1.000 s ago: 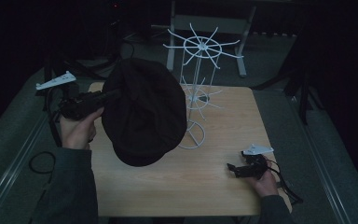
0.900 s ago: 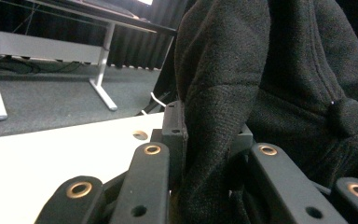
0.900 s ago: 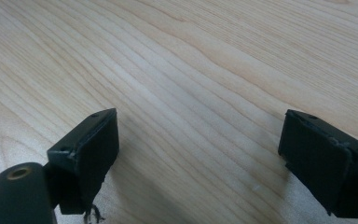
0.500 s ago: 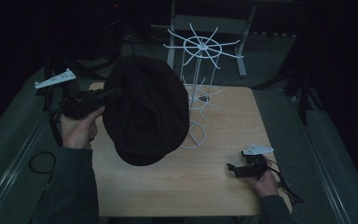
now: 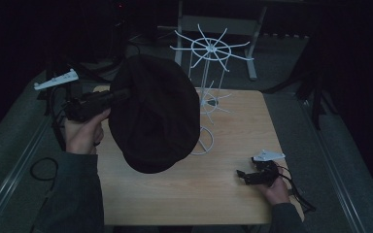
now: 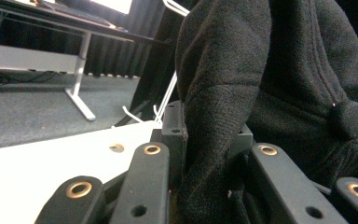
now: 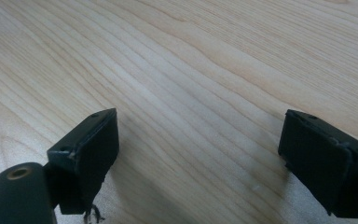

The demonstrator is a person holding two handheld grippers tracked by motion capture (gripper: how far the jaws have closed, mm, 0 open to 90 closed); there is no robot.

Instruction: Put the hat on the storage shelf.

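A black knitted hat (image 5: 155, 114) hangs in the air over the left half of the wooden table (image 5: 238, 131), in front of a white wire display stand (image 5: 209, 53). My left gripper (image 5: 121, 94) is shut on the hat's edge; in the left gripper view the black fabric (image 6: 242, 93) is pinched between the two jaws, my left gripper (image 6: 209, 140) clamped on it. My right gripper (image 5: 243, 175) rests on the table near its front right corner. In the right gripper view my right gripper (image 7: 198, 140) stands open with only bare wood between its jaws.
The stand's round base ring (image 5: 201, 141) sits on the table behind the hat, and its arms (image 5: 233, 53) spread out above. A cable (image 5: 296, 191) trails from the right gripper. Grey carpet (image 5: 9, 160) surrounds the table, and a desk frame (image 5: 218, 24) stands behind it.
The hat and the left gripper have shifted slightly to the right, toward the stand. The right gripper has stayed where it was.
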